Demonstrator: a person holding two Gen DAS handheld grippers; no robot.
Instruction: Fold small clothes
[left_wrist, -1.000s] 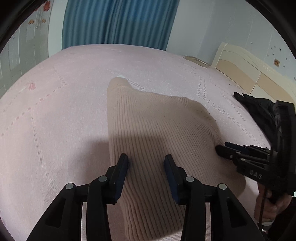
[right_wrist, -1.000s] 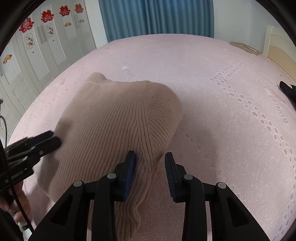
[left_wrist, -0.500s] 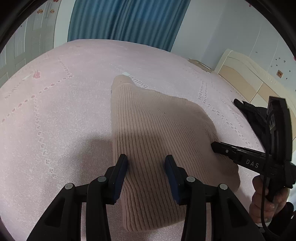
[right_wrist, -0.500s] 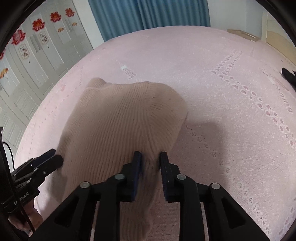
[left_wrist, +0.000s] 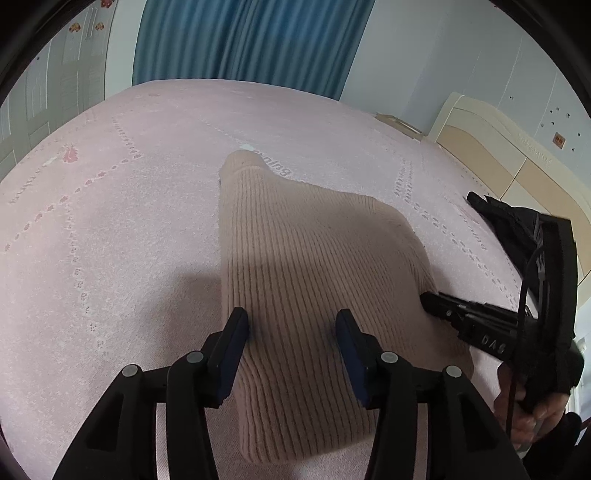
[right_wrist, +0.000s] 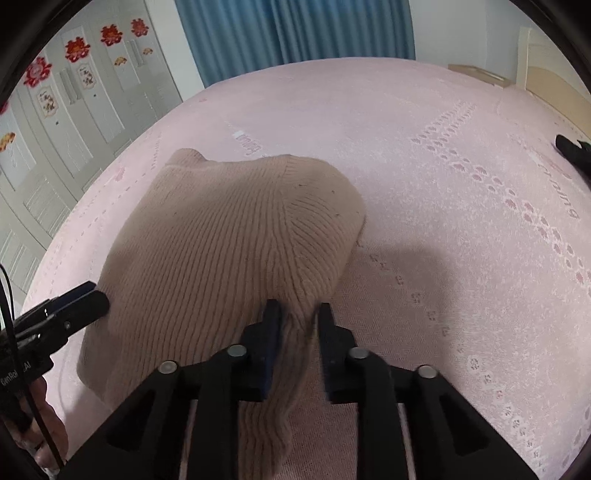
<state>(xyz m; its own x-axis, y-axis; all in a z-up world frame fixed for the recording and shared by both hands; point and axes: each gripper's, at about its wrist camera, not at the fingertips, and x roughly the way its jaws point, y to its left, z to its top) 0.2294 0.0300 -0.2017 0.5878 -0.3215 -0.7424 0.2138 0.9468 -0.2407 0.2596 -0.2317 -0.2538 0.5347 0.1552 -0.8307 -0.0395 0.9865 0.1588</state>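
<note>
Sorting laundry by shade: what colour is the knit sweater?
Beige sweater, ribbed knit; clearest in the right wrist view.

right gripper (right_wrist: 295, 325): jaws narrowed since a second ago, fold of beige sweater (right_wrist: 229, 236) now bunched between them | left gripper (left_wrist: 291, 332): jaws opening, wider than before, sweater's near edge under them

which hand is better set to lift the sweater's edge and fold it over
Right. The right gripper already pinches a bunched edge of the beige sweater; the left gripper is opening, jaws merely straddling flat fabric.
</note>
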